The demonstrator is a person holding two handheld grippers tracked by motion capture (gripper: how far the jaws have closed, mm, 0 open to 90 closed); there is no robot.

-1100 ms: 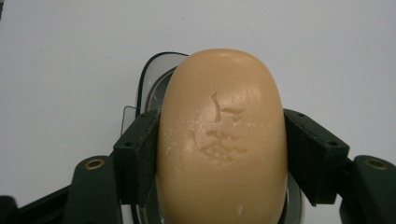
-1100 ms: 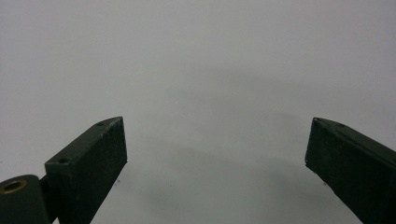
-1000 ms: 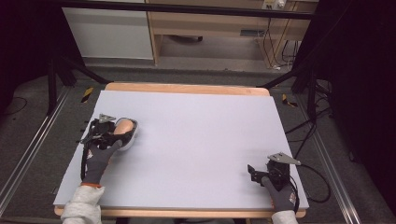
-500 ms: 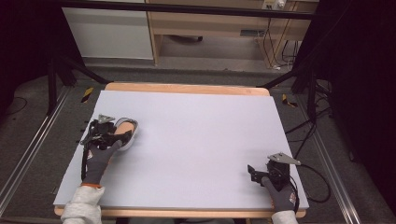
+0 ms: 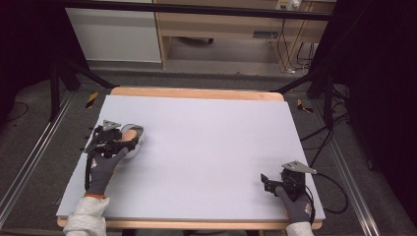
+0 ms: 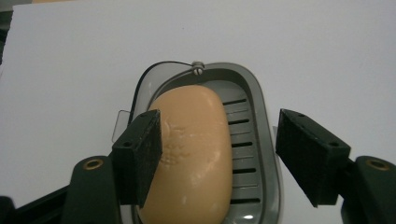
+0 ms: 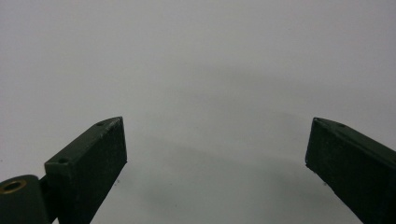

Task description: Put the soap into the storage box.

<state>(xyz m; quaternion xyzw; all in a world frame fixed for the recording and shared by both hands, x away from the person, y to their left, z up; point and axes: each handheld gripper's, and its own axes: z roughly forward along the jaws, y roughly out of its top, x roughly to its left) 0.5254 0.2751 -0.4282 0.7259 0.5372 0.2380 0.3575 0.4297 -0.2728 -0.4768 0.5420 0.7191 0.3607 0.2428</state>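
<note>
Since the earlier frames your left gripper [image 5: 123,142] has barely shifted at the left side of the table [image 5: 211,147], staying over the soap dish [image 5: 134,140], and your right gripper [image 5: 268,181] has kept its place near the front right corner.

In the left gripper view your left gripper [image 6: 219,149] stands wide open above the grey soap dish [image 6: 259,121]. The peach-coloured soap bar [image 6: 196,154] lies lengthwise in the dish, toward its left side, on the slotted floor. Your left jaw pad overlaps the soap's left edge in that view; whether it touches the bar you cannot tell. Your right jaw sits beyond the dish's right rim, apart from the soap. Nothing is gripped.

A thin wire with a small metal fitting [image 6: 197,68] runs along the far rim of the dish.

In the right gripper view your right gripper [image 7: 215,154] is spread wide with only bare table surface [image 7: 205,70] between its jaws, holding nothing, well apart from the dish.
</note>
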